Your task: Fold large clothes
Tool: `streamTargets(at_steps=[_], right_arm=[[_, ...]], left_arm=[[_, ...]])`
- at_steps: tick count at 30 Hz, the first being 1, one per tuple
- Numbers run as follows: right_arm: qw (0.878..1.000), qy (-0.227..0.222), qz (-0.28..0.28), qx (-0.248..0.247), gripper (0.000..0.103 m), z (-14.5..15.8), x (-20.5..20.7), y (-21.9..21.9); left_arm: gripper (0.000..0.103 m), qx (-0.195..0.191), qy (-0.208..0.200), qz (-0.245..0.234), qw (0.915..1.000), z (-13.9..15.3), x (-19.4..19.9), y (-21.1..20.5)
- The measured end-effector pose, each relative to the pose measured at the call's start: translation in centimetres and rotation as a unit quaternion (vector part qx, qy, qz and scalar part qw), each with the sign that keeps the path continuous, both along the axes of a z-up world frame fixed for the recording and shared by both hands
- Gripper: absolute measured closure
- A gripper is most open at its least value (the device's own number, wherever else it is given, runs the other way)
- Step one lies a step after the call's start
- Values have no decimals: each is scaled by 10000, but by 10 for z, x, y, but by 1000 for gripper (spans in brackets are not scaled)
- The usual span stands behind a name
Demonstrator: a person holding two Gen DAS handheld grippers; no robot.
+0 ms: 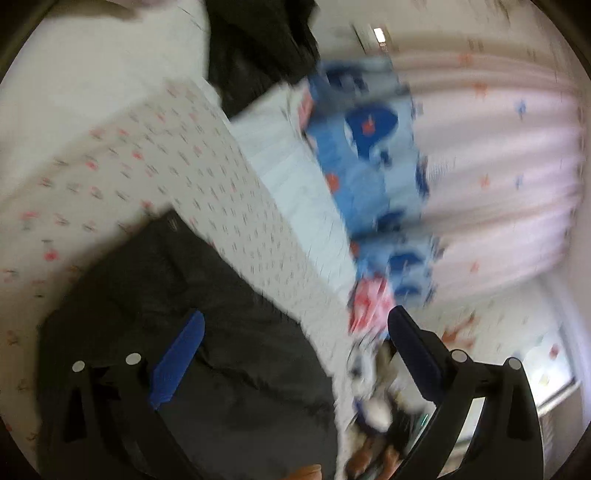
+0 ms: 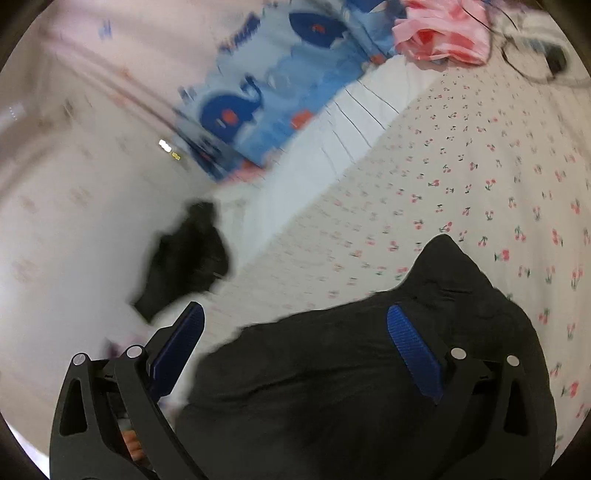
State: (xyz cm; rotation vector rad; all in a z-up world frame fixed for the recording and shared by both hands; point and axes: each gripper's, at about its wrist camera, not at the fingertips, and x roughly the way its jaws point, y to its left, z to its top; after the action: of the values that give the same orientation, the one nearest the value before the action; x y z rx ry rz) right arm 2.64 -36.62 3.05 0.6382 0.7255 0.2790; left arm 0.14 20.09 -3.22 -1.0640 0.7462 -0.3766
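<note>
A black garment [image 1: 229,350] lies bunched on a bed with a cherry-print sheet [image 1: 177,155]. In the left wrist view it fills the lower left, under and just beyond my left gripper [image 1: 295,317], whose blue-padded jaws stand wide open with nothing pinched between them. In the right wrist view the same kind of black cloth [image 2: 351,376] lies below my right gripper [image 2: 295,312], also wide open and gripping nothing; its right finger [image 2: 413,350] hovers over the cloth. Both views are motion-blurred.
A blue whale-print fabric [image 2: 266,99] lies along the bed's far edge by pink curtains [image 1: 498,166]. A pink garment [image 2: 439,29] and a dark cable [image 2: 532,55] sit at the bed's far corner. A second dark piece [image 2: 184,258] shows blurred beyond the bed's edge.
</note>
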Motion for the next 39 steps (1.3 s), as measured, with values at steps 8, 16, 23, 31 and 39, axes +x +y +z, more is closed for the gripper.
streamTargets(at_steps=[8, 16, 23, 31, 39], right_arm=[[9885, 918, 224, -1181, 8, -92, 27, 44], [9829, 589, 296, -1722, 9, -45, 22, 68], [9333, 472, 1250, -3332, 8, -58, 55, 188], [9394, 838, 1293, -3061, 8, -62, 54, 170], [9668, 1083, -260, -2298, 7, -81, -18, 20]], left_arm=[[8, 1847, 755, -781, 9768, -50, 27, -54], [8, 2026, 787, -487, 9749, -29, 16, -51], [8, 2853, 730, -631, 9536, -35, 19, -82], [8, 3137, 866, -783, 9423, -44, 22, -85], [7, 3252, 798, -702, 9397, -36, 12, -89]])
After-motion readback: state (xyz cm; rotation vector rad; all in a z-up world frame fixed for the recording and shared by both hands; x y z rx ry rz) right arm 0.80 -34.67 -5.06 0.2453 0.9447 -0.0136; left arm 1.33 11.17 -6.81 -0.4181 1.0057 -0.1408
